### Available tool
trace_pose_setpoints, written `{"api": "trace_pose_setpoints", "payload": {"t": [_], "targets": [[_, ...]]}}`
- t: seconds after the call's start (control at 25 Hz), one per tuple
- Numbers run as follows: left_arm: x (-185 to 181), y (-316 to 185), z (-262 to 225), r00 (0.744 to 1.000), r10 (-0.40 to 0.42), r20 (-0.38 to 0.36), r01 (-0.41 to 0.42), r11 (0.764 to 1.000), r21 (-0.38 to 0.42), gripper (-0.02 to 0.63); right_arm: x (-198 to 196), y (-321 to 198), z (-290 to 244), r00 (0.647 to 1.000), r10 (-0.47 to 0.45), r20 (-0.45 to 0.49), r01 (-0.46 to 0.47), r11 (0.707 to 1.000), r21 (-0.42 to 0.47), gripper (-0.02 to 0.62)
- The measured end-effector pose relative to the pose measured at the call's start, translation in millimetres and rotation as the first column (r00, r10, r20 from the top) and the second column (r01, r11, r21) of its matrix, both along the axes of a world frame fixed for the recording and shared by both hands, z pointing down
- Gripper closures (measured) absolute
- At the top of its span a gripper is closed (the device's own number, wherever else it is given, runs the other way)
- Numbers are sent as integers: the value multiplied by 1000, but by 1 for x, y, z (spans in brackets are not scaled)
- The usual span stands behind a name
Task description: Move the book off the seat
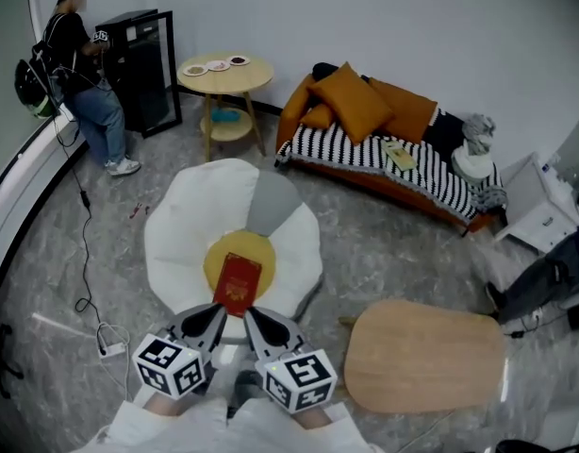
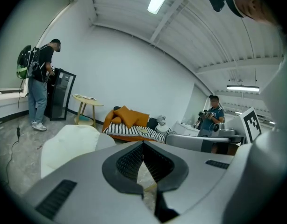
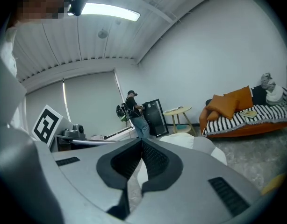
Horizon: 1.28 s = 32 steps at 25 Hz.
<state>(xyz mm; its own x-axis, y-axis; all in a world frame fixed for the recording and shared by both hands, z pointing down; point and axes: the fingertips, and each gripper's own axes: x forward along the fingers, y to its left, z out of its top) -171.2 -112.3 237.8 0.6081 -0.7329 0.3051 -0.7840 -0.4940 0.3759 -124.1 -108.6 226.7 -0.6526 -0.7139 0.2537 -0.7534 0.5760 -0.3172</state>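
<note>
While the book (image 1: 238, 284) lies on the seat (image 1: 176, 243) mid-frame, left tool (image 1: 217, 312) clenched empty, right tool (image 1: 253, 315) clenched empty, just below it

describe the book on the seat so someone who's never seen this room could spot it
Find the big white petal-shaped seat on the grey floor, in front of the striped sofa. On its round yellow centre lies the book. It is the only red thing there; the flat item on the sofa is pale yellow.

Open floor (image 1: 384, 243) flanks the seat (image 1: 176, 243); wooden table (image 1: 426, 357) stands right.
</note>
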Motion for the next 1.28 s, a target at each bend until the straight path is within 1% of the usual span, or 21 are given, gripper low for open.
{"api": "trace_pose_setpoints", "payload": {"t": [0.28, 0.56, 0.8, 1.08, 1.28], "targets": [[14, -42, 3, 1000, -27, -8, 27, 1000, -8, 600, 16, -48, 8, 1000, -19, 3, 19, 1000, -24, 583], [13, -63, 7, 1000, -24, -5, 24, 1000, -18, 599, 10, -70, 14, 999, -26, 34, 28, 998, -53, 583], [2, -74, 13, 1000, -27, 2, 27, 999, -33, 600, -2, -78, 19, 999, -33, 13, 33, 998, -58, 583], [-10, -77, 9, 1000, 4, -10, -4, 999, -42, 600, -18, -82, 20, 1000, -19, -16, 18, 997, -69, 583], [-16, -78, 14, 999, 34, 6, -34, 998, -58, 600, -29, -84, 18, 1000, -4, -7, 3, 997, -74, 583]]}}
